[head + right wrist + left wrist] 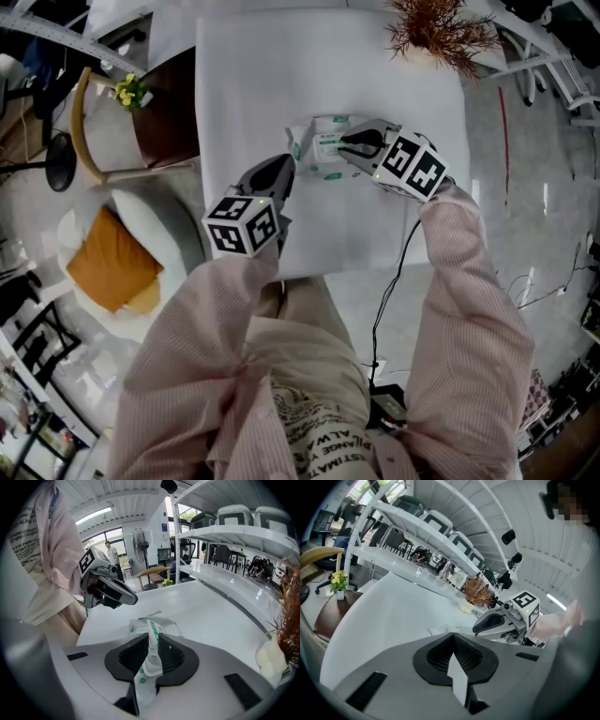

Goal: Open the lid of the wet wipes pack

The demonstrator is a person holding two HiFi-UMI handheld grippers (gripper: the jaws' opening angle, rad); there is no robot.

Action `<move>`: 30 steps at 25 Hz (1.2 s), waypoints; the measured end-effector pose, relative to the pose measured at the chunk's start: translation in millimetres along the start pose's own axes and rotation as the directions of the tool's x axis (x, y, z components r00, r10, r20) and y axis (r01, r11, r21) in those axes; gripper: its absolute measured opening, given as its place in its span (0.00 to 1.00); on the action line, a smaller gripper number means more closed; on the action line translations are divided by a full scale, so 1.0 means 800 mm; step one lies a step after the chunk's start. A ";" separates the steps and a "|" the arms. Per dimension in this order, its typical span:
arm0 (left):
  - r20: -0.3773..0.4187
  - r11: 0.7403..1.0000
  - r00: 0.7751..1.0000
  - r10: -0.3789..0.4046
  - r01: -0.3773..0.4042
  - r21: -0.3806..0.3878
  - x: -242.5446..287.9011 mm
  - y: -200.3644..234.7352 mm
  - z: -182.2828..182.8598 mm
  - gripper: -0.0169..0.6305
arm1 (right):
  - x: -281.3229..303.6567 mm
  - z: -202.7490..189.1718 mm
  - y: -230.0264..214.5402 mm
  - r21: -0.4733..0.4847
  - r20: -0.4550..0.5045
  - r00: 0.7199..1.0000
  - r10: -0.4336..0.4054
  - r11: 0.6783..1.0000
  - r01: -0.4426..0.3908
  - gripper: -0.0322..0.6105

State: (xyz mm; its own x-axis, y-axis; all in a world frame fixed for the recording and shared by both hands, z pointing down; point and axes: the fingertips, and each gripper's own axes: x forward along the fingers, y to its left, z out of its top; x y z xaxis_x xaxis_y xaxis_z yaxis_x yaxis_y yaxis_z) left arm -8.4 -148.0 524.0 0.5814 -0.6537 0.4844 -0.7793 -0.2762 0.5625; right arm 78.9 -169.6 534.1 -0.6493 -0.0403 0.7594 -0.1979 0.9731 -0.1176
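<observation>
The wet wipes pack, white with green print, lies in the middle of the white table. My right gripper reaches it from the right. In the right gripper view the jaws are pinched on a white and green film flap that rises from the top of the pack. My left gripper sits at the pack's near left corner. In the left gripper view its jaws are closed on a thin white strip, apparently the pack's edge. Most of the pack is hidden behind them.
A dried plant in a pale vase stands at the table's far right. Left of the table are a dark side table with yellow flowers, a wooden chair and an orange cushion. A black cable hangs off the near edge.
</observation>
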 end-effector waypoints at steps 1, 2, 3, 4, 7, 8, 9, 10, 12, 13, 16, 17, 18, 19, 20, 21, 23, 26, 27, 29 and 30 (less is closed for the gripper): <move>0.000 1.000 1.000 0.002 -0.002 -0.001 0.001 0.001 0.001 0.02 | -0.001 0.002 -0.002 -0.003 0.007 1.000 -0.005 1.000 0.005 0.14; 0.001 1.000 1.000 0.004 -0.004 -0.002 0.002 0.001 0.001 0.02 | -0.001 0.004 -0.005 -0.004 0.014 1.000 -0.011 1.000 0.011 0.14; 0.002 1.000 1.000 0.006 -0.006 -0.003 0.003 0.002 0.002 0.02 | -0.001 0.005 -0.009 -0.005 0.022 1.000 -0.018 1.000 0.018 0.13; 0.003 1.000 1.000 0.007 -0.007 -0.004 0.005 0.003 0.003 0.02 | -0.001 0.006 -0.012 -0.005 0.029 0.999 -0.024 1.000 0.024 0.13; 0.006 1.000 1.000 0.012 -0.012 -0.008 0.008 0.002 0.004 0.02 | -0.003 0.010 -0.020 -0.013 0.047 0.998 -0.043 0.999 0.044 0.12; 0.005 1.000 1.000 0.014 -0.013 -0.010 0.008 0.003 0.004 0.02 | -0.004 0.012 -0.023 -0.016 0.055 0.997 -0.050 0.999 0.051 0.12; 0.005 1.000 1.000 0.015 -0.015 -0.011 0.008 0.003 0.003 0.02 | -0.004 0.014 -0.025 -0.017 0.063 0.996 -0.058 0.998 0.059 0.12; 0.004 1.000 1.000 0.016 -0.016 -0.012 0.008 0.004 0.003 0.02 | -0.003 0.017 -0.029 -0.016 0.072 0.995 -0.065 0.998 0.066 0.11; 0.004 1.000 1.000 0.018 -0.018 -0.015 0.009 0.006 0.002 0.02 | -0.001 0.021 -0.036 -0.011 0.093 0.992 -0.080 0.997 0.081 0.11; 0.004 1.000 1.000 0.020 -0.020 -0.016 0.010 0.006 0.002 0.02 | -0.001 0.023 -0.040 -0.010 0.101 0.991 -0.088 0.996 0.089 0.11; 0.007 1.000 1.000 0.024 -0.024 -0.020 0.011 0.007 0.003 0.02 | -0.001 0.026 -0.051 -0.008 0.111 0.988 -0.108 0.994 0.109 0.11; 0.009 0.999 1.000 0.026 -0.025 -0.022 0.011 0.007 0.004 0.02 | 0.000 0.026 -0.054 -0.007 0.112 0.987 -0.114 0.993 0.116 0.11; 0.010 0.999 1.000 0.028 -0.027 -0.024 0.010 0.008 0.004 0.02 | 0.000 0.027 -0.057 -0.006 0.112 0.986 -0.121 0.993 0.122 0.10; 0.011 0.999 0.999 0.030 -0.029 -0.026 0.010 0.009 0.004 0.02 | 0.002 0.027 -0.060 -0.003 0.113 0.986 -0.127 0.992 0.128 0.10; 0.012 0.999 0.999 0.032 -0.032 -0.028 0.010 0.010 0.004 0.02 | 0.003 0.028 -0.063 0.002 0.113 0.985 -0.132 0.991 0.132 0.10; 0.013 0.999 0.999 0.034 -0.034 -0.030 0.011 0.011 0.004 0.02 | 0.004 0.028 -0.065 0.006 0.113 0.984 -0.136 0.991 0.136 0.10; 0.016 0.999 0.999 0.039 -0.038 -0.034 0.011 0.012 0.004 0.02 | 0.007 0.029 -0.071 0.009 0.116 0.983 -0.145 0.989 0.145 0.10; 0.019 0.998 0.999 0.047 -0.046 -0.040 0.010 0.013 0.003 0.02 | 0.010 0.030 -0.080 0.008 0.129 0.978 -0.166 0.986 0.166 0.11; 0.020 0.998 0.999 0.050 -0.049 -0.042 0.009 0.013 0.003 0.02 | 0.011 0.029 -0.082 0.010 0.130 0.976 -0.174 0.985 0.174 0.11; 0.022 0.998 0.998 0.054 -0.053 -0.046 0.008 0.013 0.001 0.02 | 0.013 0.028 -0.084 0.018 0.126 0.974 -0.187 0.982 0.186 0.11; 0.023 0.997 0.998 0.056 -0.055 -0.048 0.007 0.014 0.000 0.02 | 0.015 0.027 -0.086 0.022 0.126 0.973 -0.192 0.981 0.191 0.11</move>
State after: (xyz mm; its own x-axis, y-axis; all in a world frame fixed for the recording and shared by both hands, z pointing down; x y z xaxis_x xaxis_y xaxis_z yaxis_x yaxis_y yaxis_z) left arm -13.7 -154.9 532.9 0.5312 -0.6843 0.4996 -0.7981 -0.2060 0.5663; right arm 68.9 -242.2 537.5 -0.6862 -0.2544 0.6815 -0.3341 0.9424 0.0154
